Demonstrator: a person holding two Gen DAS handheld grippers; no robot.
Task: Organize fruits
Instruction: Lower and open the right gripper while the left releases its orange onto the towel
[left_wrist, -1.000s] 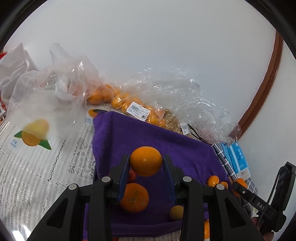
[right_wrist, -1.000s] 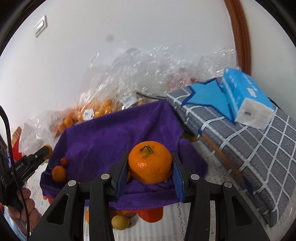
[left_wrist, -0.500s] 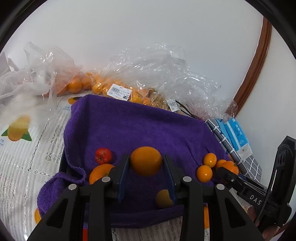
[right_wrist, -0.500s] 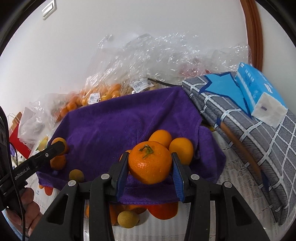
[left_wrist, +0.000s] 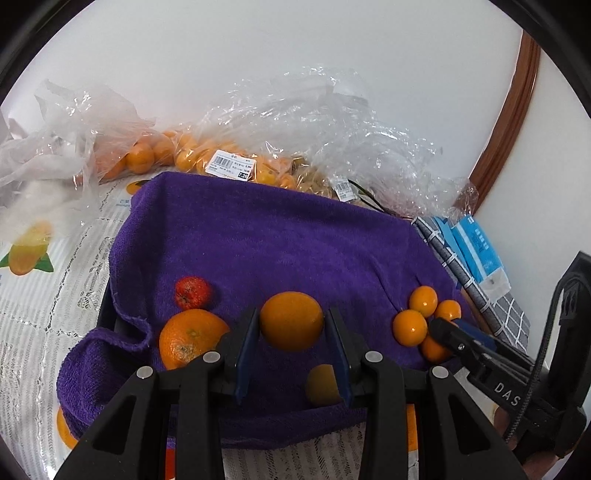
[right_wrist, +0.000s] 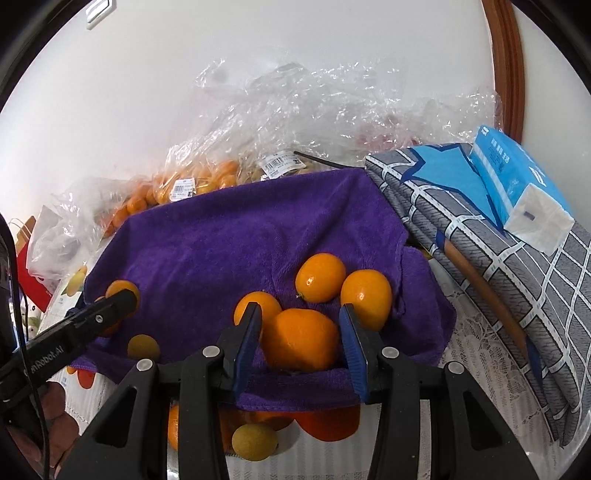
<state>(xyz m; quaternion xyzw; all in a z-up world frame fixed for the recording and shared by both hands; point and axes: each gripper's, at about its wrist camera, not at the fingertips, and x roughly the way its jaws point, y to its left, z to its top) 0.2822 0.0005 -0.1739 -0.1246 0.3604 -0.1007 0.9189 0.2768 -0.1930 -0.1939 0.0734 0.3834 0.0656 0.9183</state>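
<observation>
My left gripper (left_wrist: 291, 316) is shut on a small smooth orange fruit (left_wrist: 291, 320), held just above a purple towel (left_wrist: 277, 240). On the towel below it lie a red fruit (left_wrist: 192, 292), a large orange (left_wrist: 188, 338) and a yellowish fruit (left_wrist: 319, 384). My right gripper (right_wrist: 300, 314) is shut on a mandarin (right_wrist: 301, 343), which sits low between the blue pads and touches the towel's (right_wrist: 221, 251) front fold. Three small oranges (right_wrist: 321, 277) cluster just beyond it. In each view the other gripper's black finger (left_wrist: 454, 336) (right_wrist: 96, 317) pokes in from the side.
Clear plastic bags of oranges (left_wrist: 221, 162) are heaped against the white wall behind the towel. To the right lies a grey checked cloth (right_wrist: 498, 277) bearing a blue tissue pack (right_wrist: 517, 184). More fruit (right_wrist: 255, 441) shows under the towel's front edge, on a white lace tablecloth (left_wrist: 44, 314).
Both grippers came forward and down over the towel, bringing its fruit into view. The mandarin in the right gripper turned, hiding its stem, and sank lower between the pads.
</observation>
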